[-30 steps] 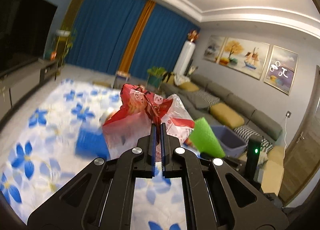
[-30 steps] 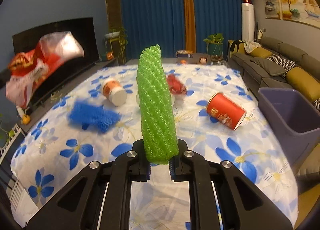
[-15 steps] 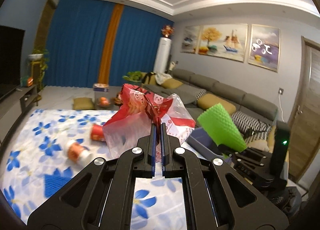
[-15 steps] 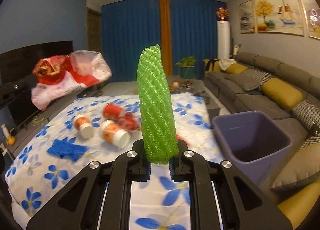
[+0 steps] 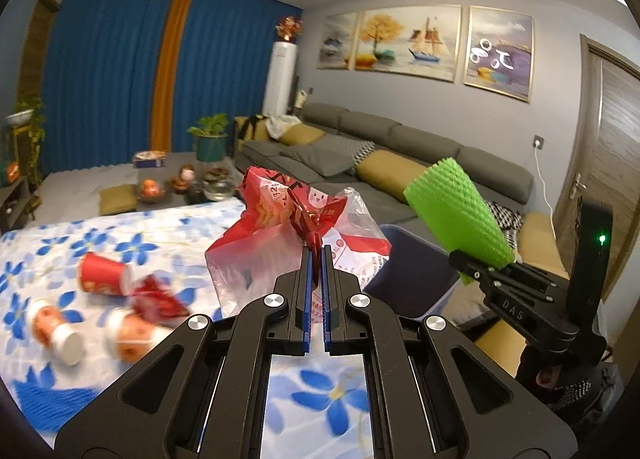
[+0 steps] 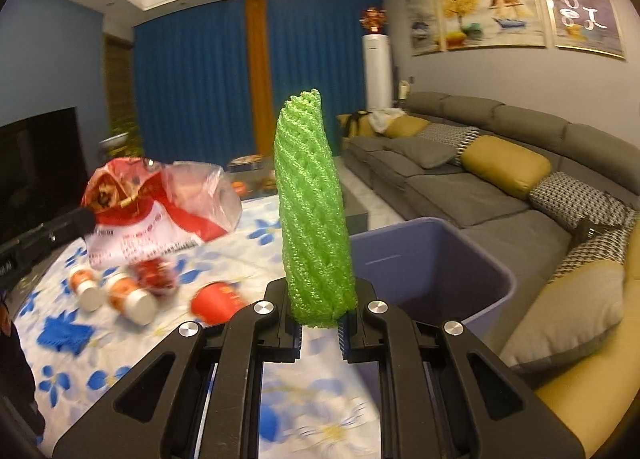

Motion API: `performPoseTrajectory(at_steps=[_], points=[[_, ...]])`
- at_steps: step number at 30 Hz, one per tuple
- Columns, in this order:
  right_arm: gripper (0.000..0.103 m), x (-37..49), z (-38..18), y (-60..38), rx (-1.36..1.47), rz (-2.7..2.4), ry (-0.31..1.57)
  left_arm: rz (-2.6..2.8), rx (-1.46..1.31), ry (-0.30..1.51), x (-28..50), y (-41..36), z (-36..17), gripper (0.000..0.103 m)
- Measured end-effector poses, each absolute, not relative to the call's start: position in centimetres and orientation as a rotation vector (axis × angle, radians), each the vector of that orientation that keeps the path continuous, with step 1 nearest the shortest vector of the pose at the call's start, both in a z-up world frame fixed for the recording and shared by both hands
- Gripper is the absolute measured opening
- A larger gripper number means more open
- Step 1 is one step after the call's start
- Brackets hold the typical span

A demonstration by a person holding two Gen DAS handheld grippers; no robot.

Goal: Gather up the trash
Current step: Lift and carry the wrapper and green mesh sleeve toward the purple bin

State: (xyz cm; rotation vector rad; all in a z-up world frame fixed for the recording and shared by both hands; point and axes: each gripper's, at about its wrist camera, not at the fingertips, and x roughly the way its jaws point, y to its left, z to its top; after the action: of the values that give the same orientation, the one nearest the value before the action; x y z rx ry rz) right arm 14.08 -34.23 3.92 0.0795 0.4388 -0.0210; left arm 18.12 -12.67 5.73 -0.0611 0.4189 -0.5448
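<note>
Aloft, snack bag [image 5: 296, 235], green foam net [image 6: 314, 215], purple bin [image 6: 432, 263]

Green foam net sleeve [image 6: 314, 215]: rough, open mesh. Snack bag [image 5: 296, 227]: glossy, crinkled plastic film, part clear, part red print. Bin [image 6: 432, 259]: smooth matt plastic. Surface cloth [image 5: 152, 227]: floral printed fabric. Grippers: matt black plastic with bright metal pins.

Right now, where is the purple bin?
The purple bin stands off the right edge of the flowered table, beside the grey sofa; in the right wrist view it sits just behind the green foam net.
</note>
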Motion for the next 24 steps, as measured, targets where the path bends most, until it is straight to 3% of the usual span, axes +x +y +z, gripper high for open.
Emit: performPoseTrajectory(at_steps=[24], points=[[0.015, 19.7, 0.9, -40.5, 0.137, -0.165, 0.516, -0.649, 0.017, 0.551, 26.3, -26.2, 1.3, 0.003]])
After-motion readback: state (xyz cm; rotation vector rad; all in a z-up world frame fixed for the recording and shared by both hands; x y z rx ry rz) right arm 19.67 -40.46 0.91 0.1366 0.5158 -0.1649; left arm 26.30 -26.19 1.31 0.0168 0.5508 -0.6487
